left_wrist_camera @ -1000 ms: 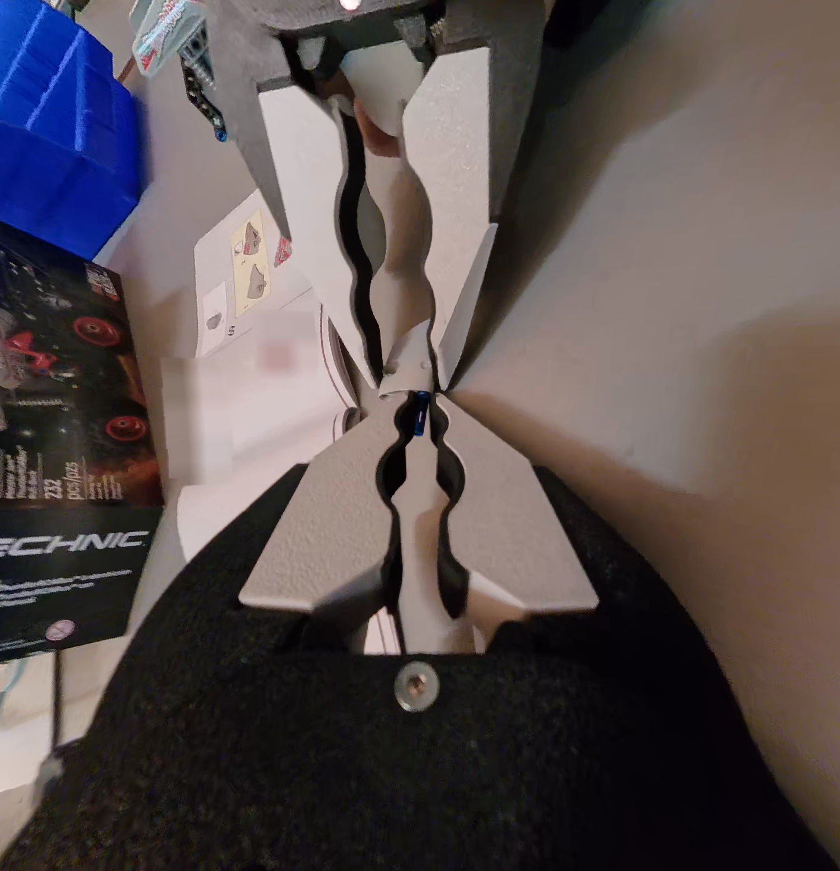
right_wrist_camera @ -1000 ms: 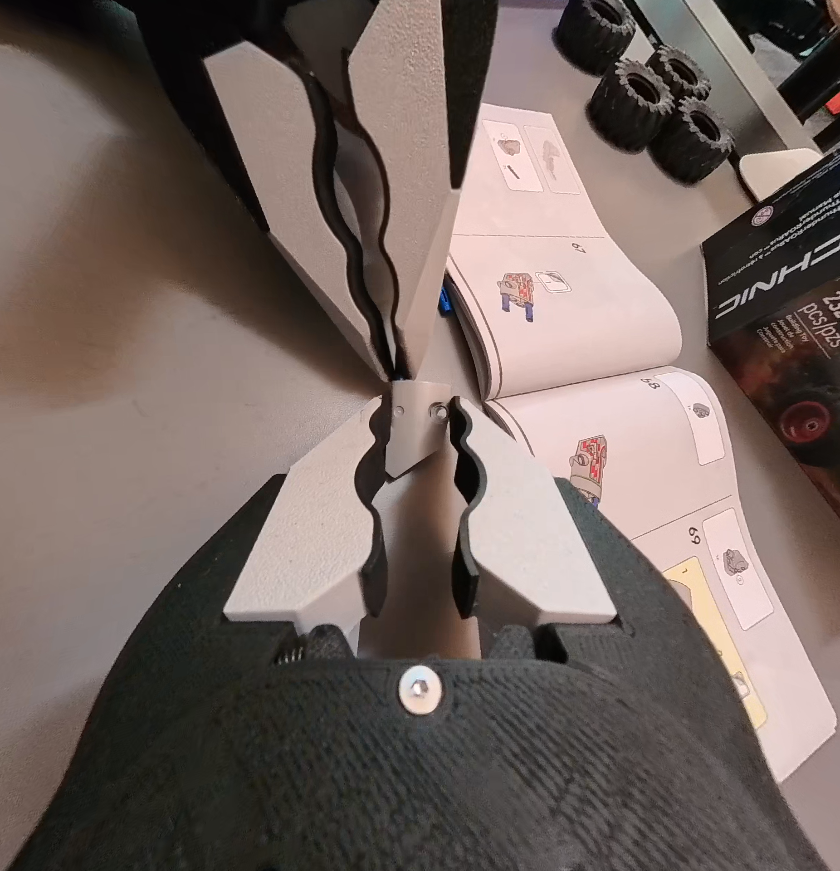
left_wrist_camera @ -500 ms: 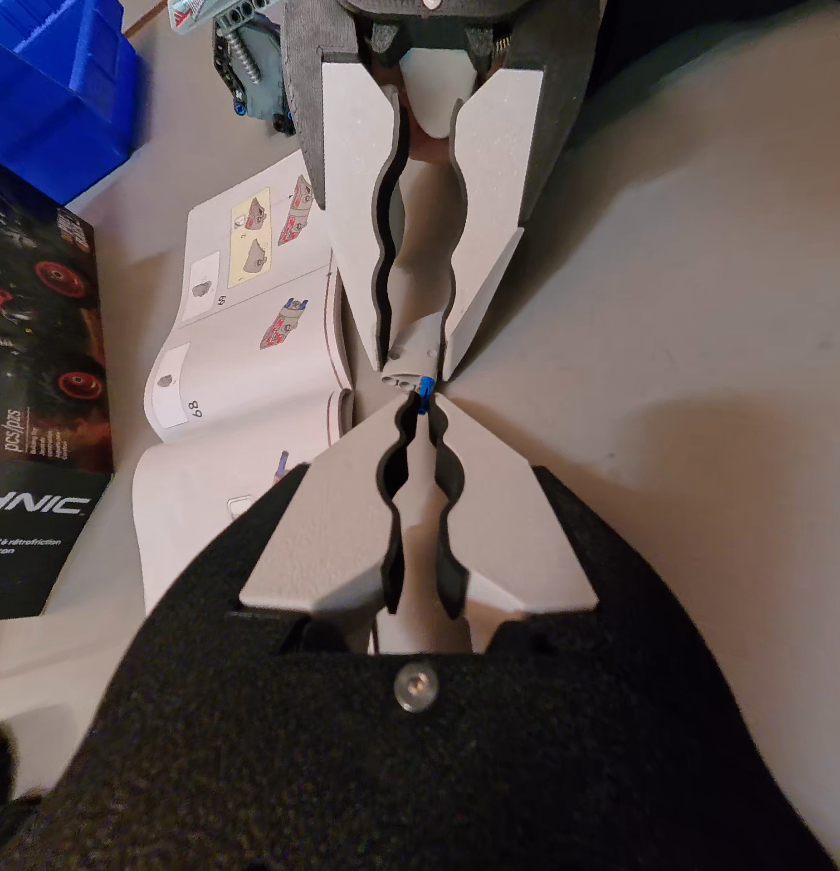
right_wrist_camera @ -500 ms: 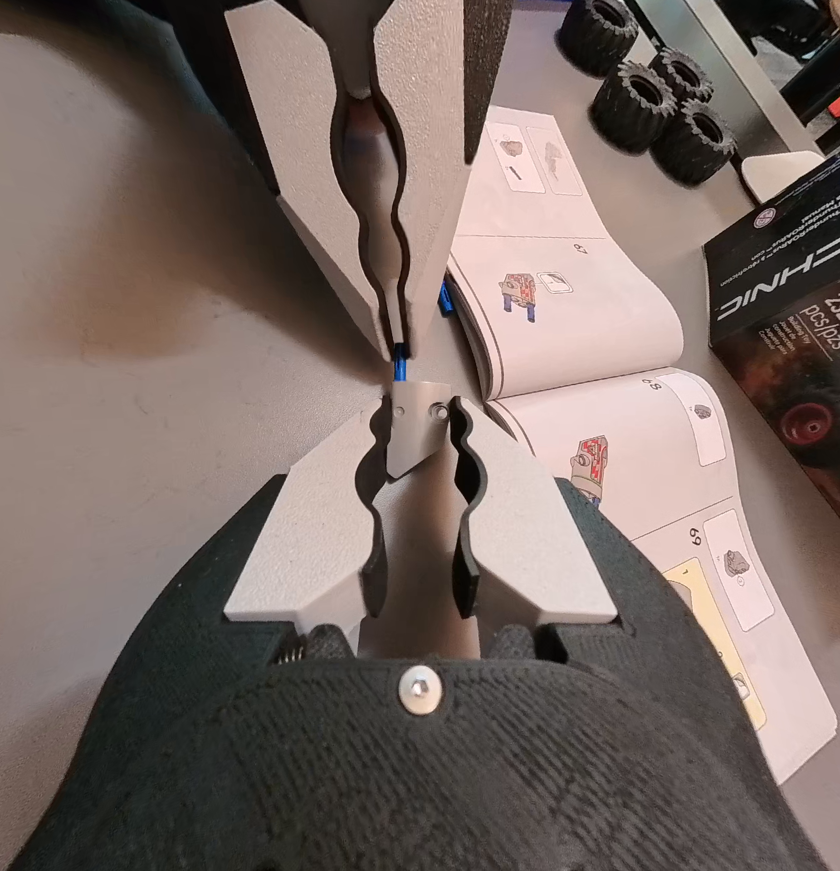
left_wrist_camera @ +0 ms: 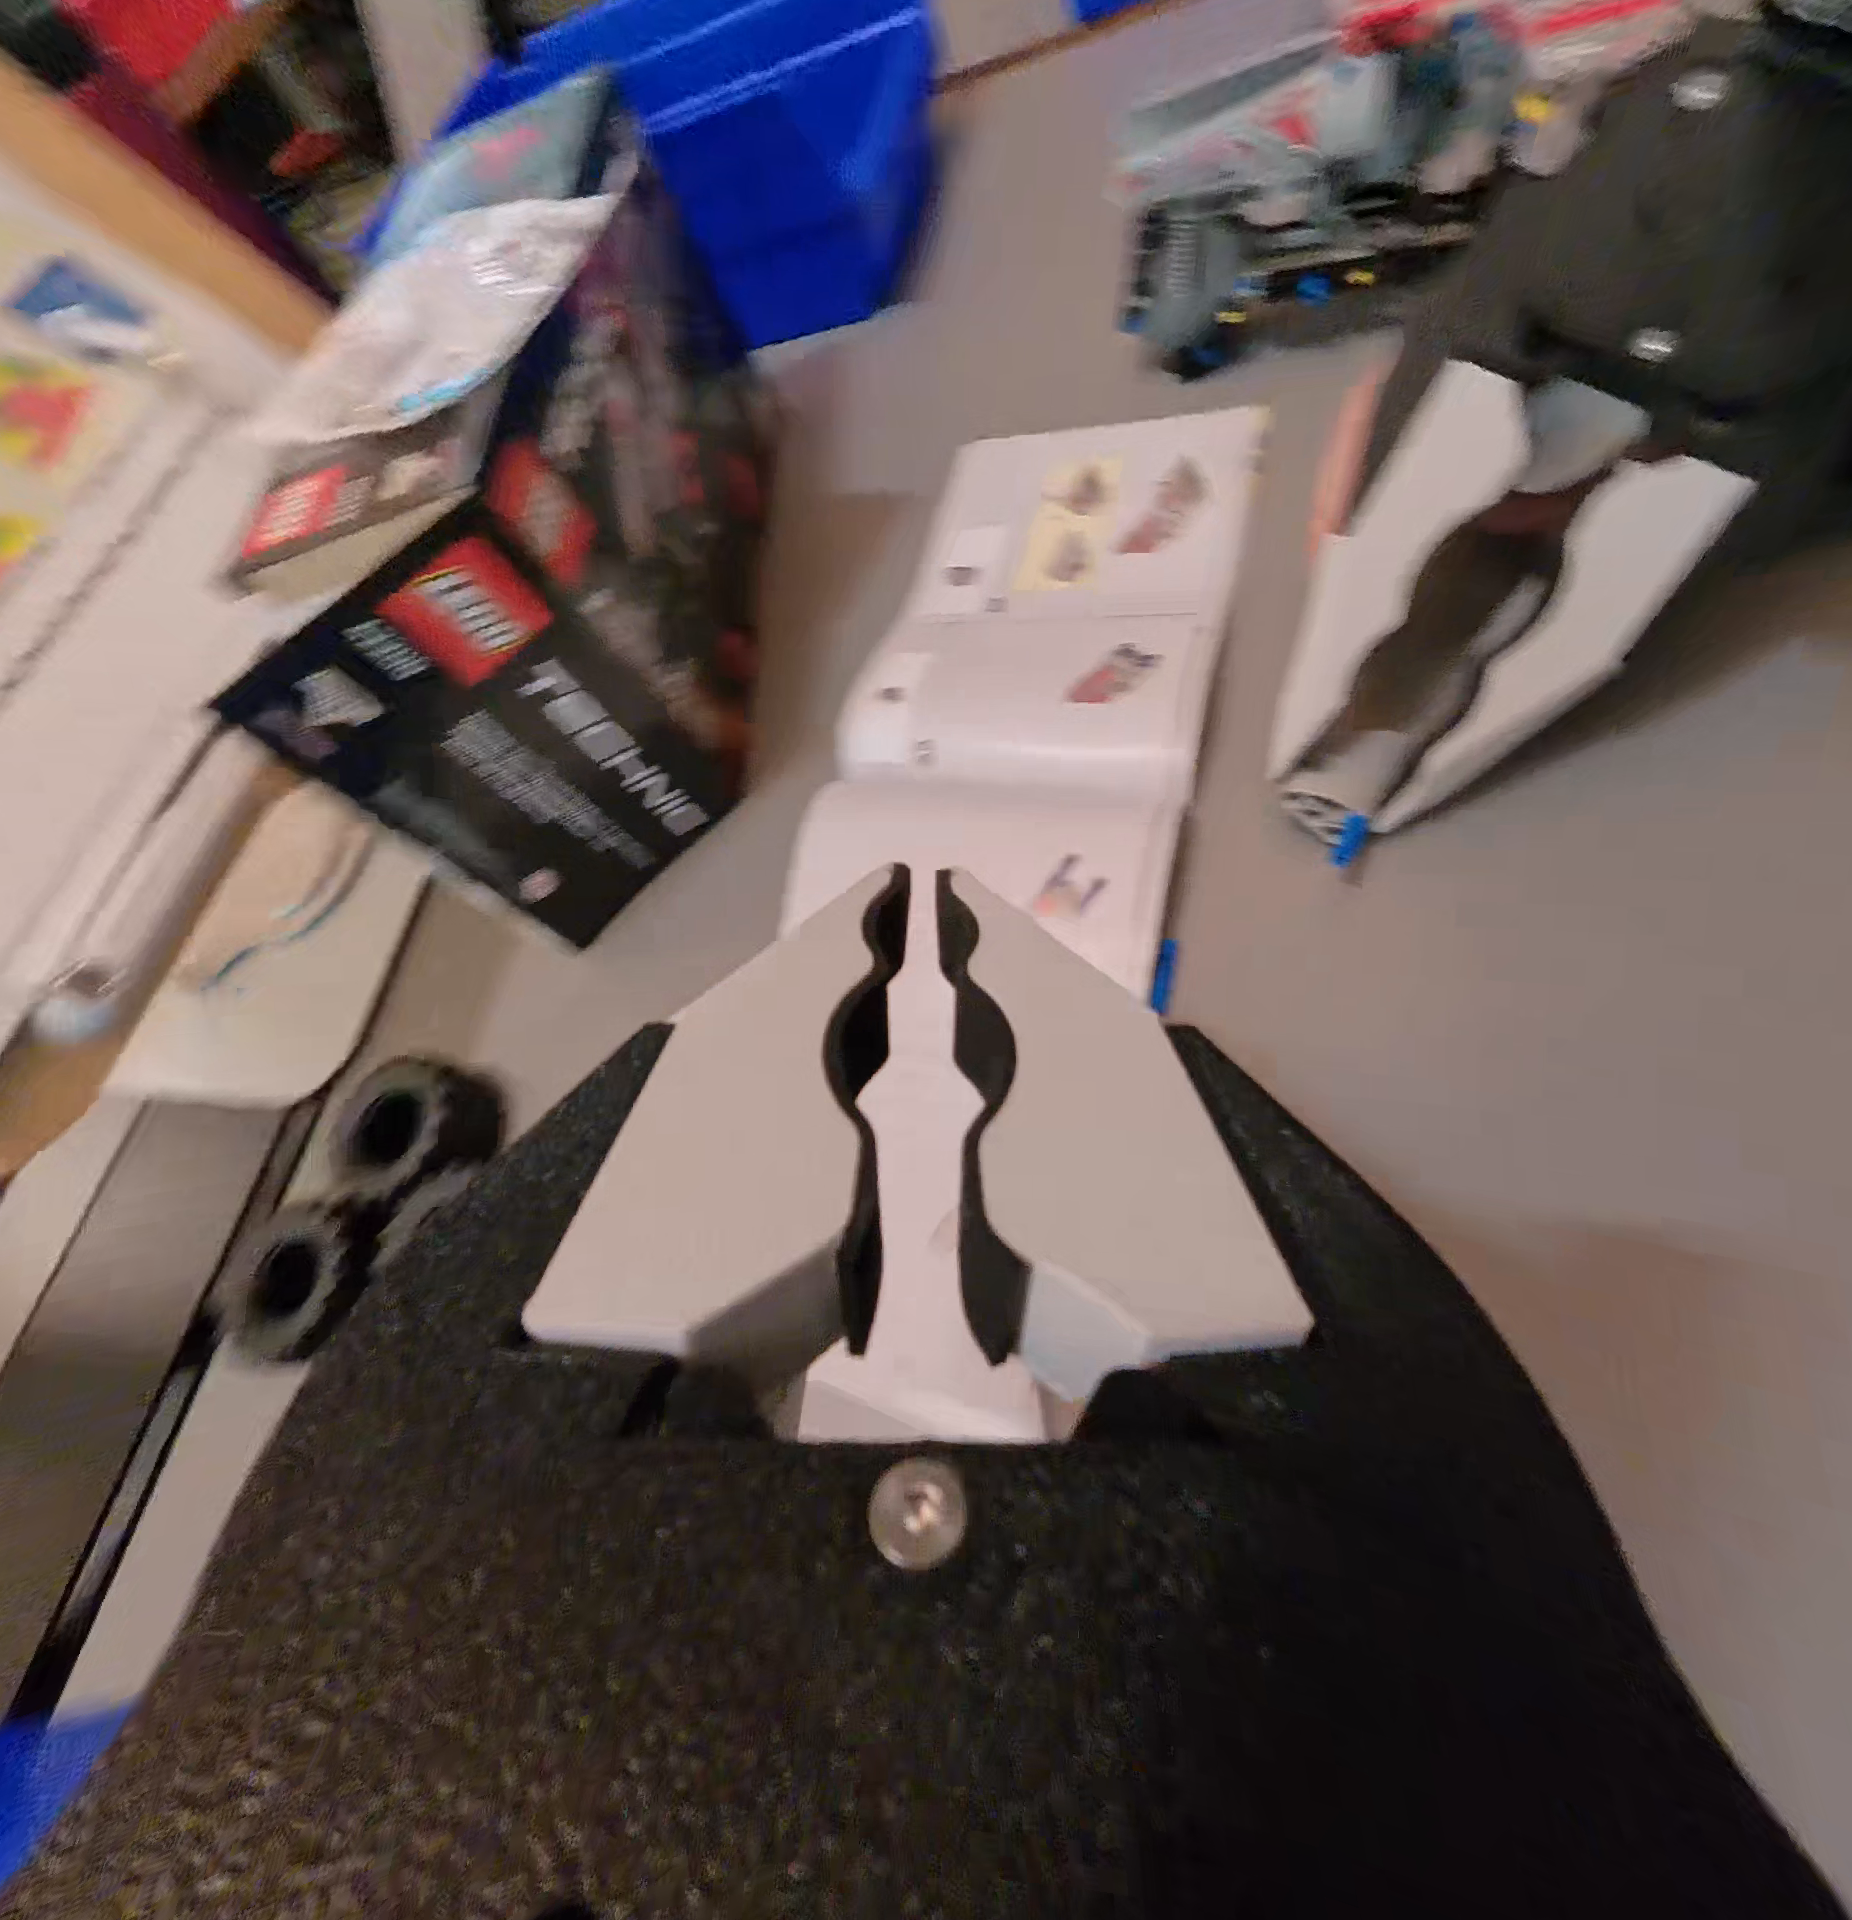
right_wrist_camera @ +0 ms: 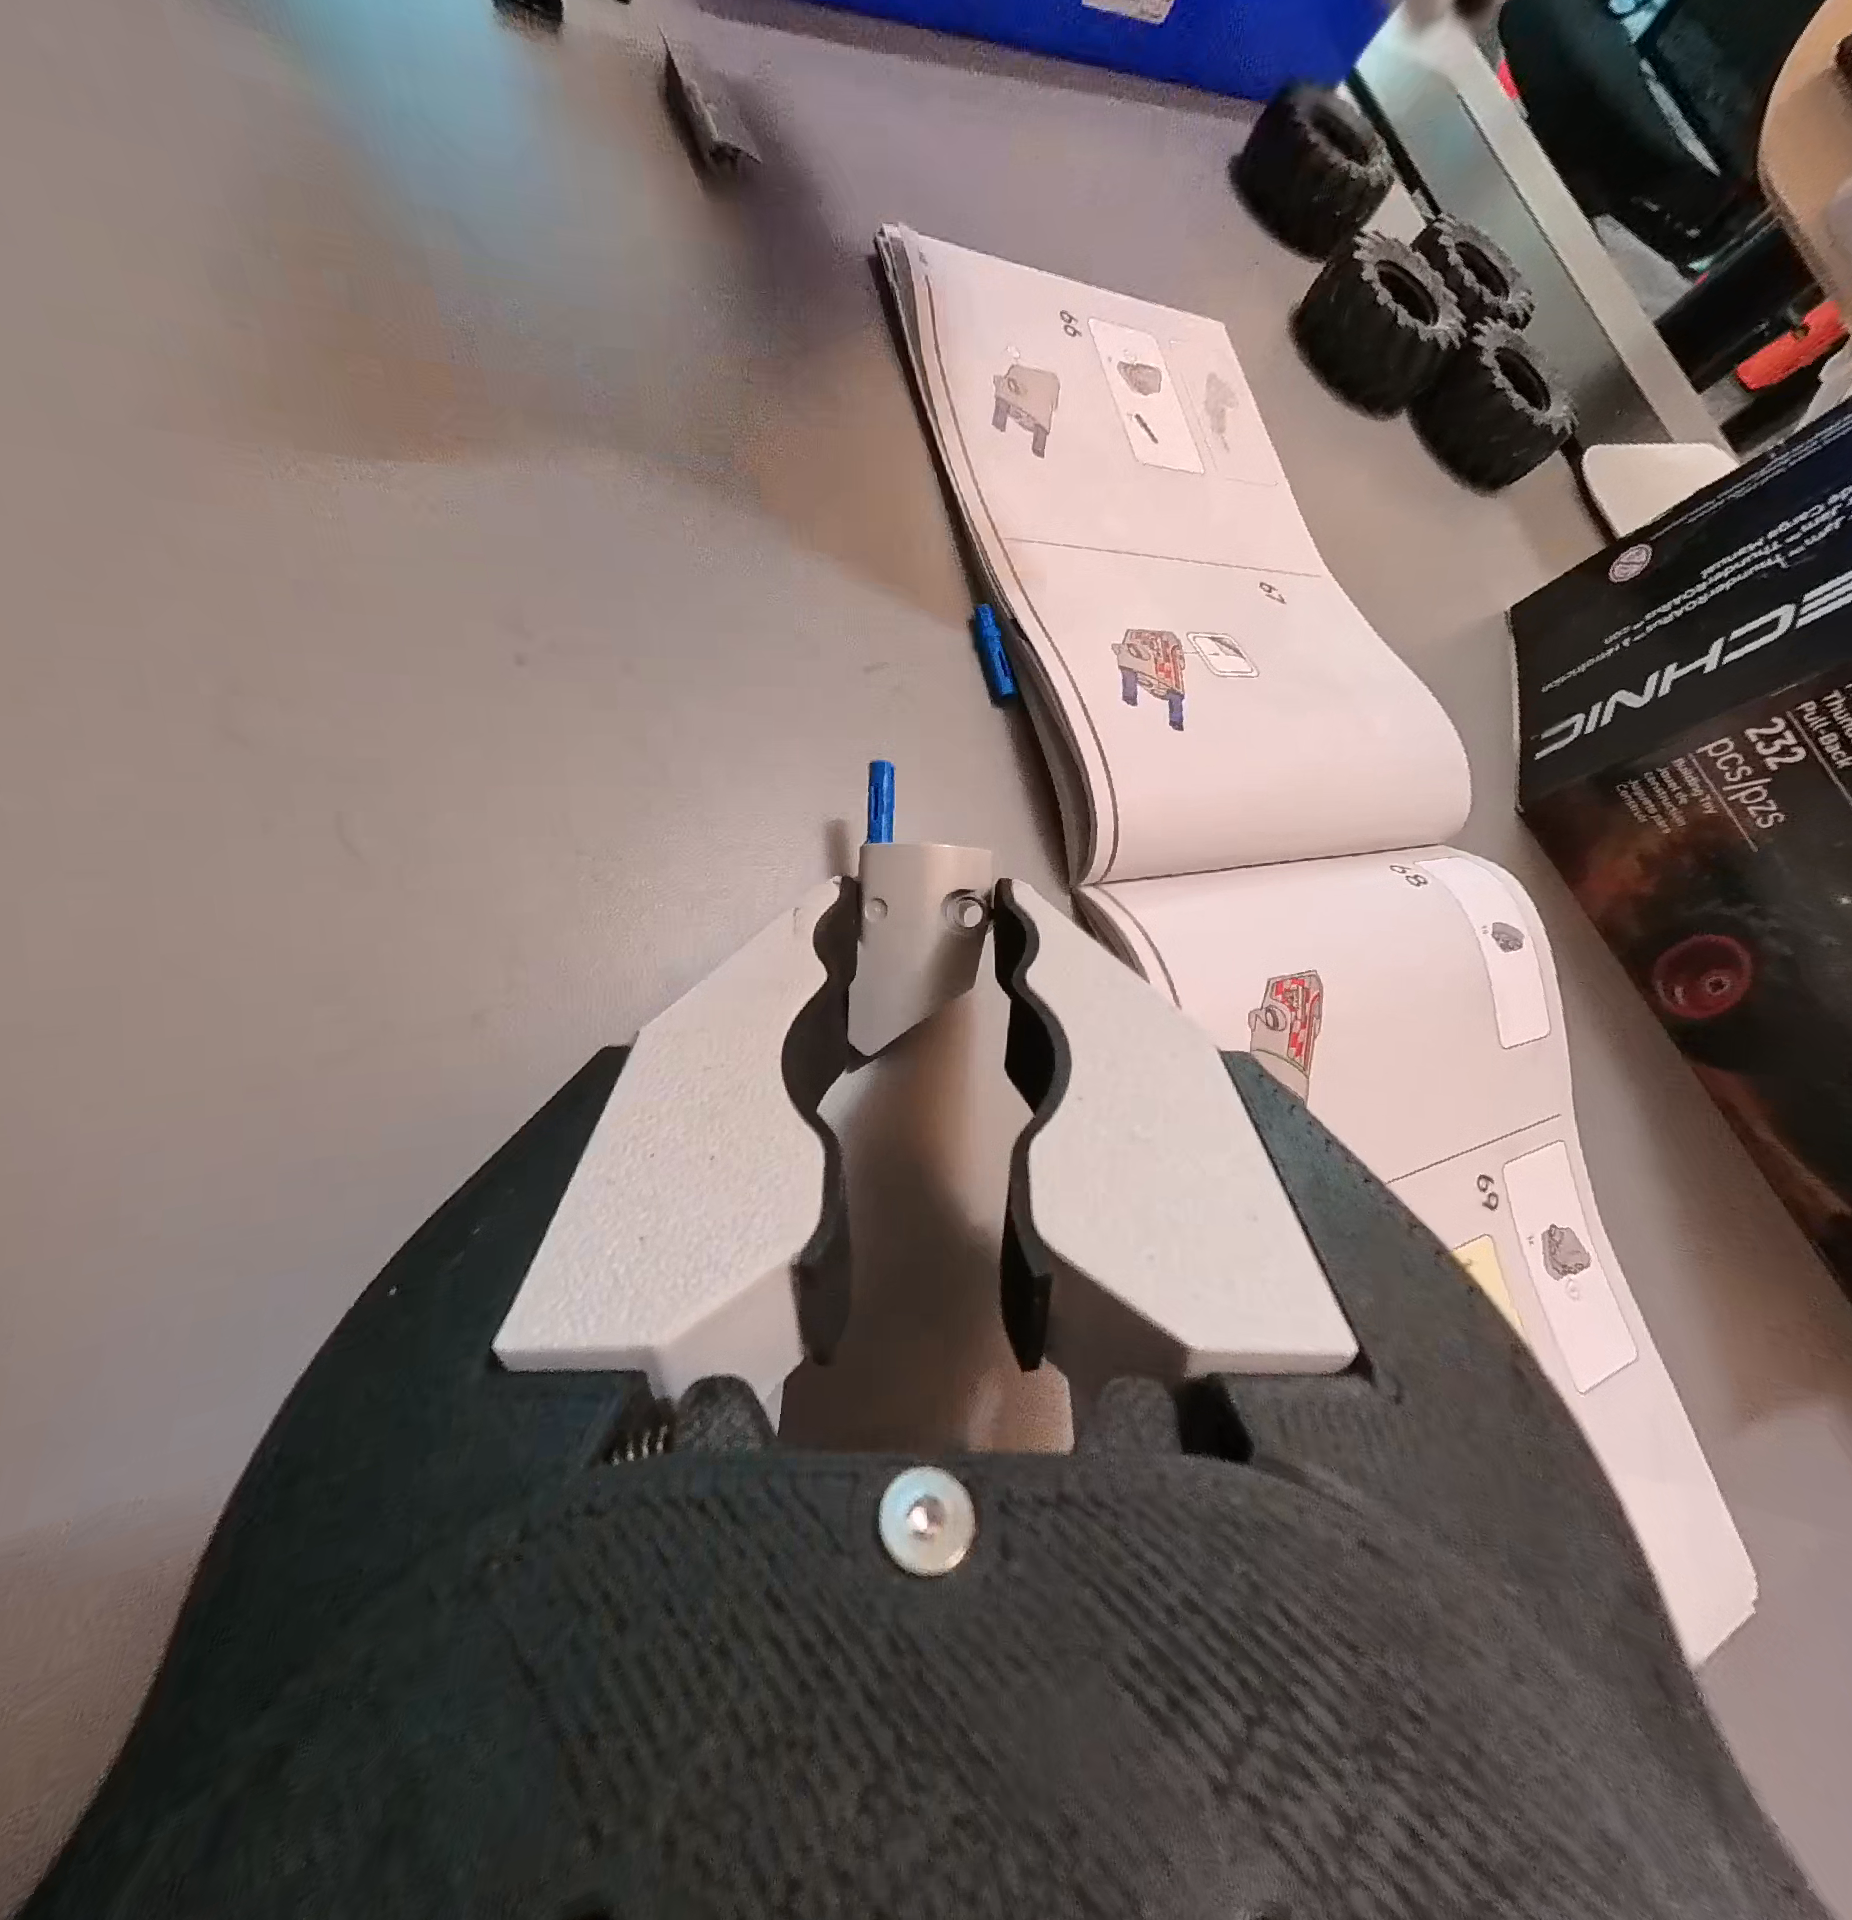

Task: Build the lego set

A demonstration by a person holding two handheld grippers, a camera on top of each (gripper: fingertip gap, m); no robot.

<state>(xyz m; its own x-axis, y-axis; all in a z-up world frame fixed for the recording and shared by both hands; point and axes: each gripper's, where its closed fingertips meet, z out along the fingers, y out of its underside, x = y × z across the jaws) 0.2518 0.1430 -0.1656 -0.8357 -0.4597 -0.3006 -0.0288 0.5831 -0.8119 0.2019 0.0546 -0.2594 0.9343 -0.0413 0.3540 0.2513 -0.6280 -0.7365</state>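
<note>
Grey lego piece (right_wrist_camera: pixel 917 951) sits clamped between the tips of the right gripper (right_wrist_camera: pixel 920 904), held above the table (right_wrist_camera: pixel 382 623), w/ a blue pin (right_wrist_camera: pixel 878 816) sticking out of its far left corner. In the left wrist view the same piece (left_wrist_camera: pixel 1327 800) shows at the right gripper's (left_wrist_camera: pixel 1343 810) tips, far right, blue pin (left_wrist_camera: pixel 1346 840) at its near end, close over the table (left_wrist_camera: pixel 1524 1039).

Left gripper (left_wrist_camera: pixel 922 883) holds nothing; jaws nearly together, only a thin slit between the tips, over the near edge of the open booklet (left_wrist_camera: pixel 1036 665).

A 2nd blue pin (right_wrist_camera: pixel 993 655) lies on the table touching the booklet's (right_wrist_camera: pixel 1213 644) left edge, just beyond the held piece; left wrist view shows it (left_wrist_camera: pixel 1166 971) at the booklet's near right corner.

Right of the booklet: black set box (right_wrist_camera: pixel 1722 831); left wrist view has the box (left_wrist_camera: pixel 548 665) to the booklet's left w/ a crumpled plastic bag (left_wrist_camera: pixel 454 312) on top. Black tyres (right_wrist_camera: pixel 1421 332) far right, near the table edge; two tyres (left_wrist_camera: pixel 350 1195) near left in the left wrist view. Blue bin (left_wrist_camera: pixel 797 156) far left-centre. Part-built grey model (left_wrist_camera: pixel 1306 197) far right, blurred. Small dark piece (right_wrist_camera: pixel 709 99) far left on the table; can't tell what kind.
</note>
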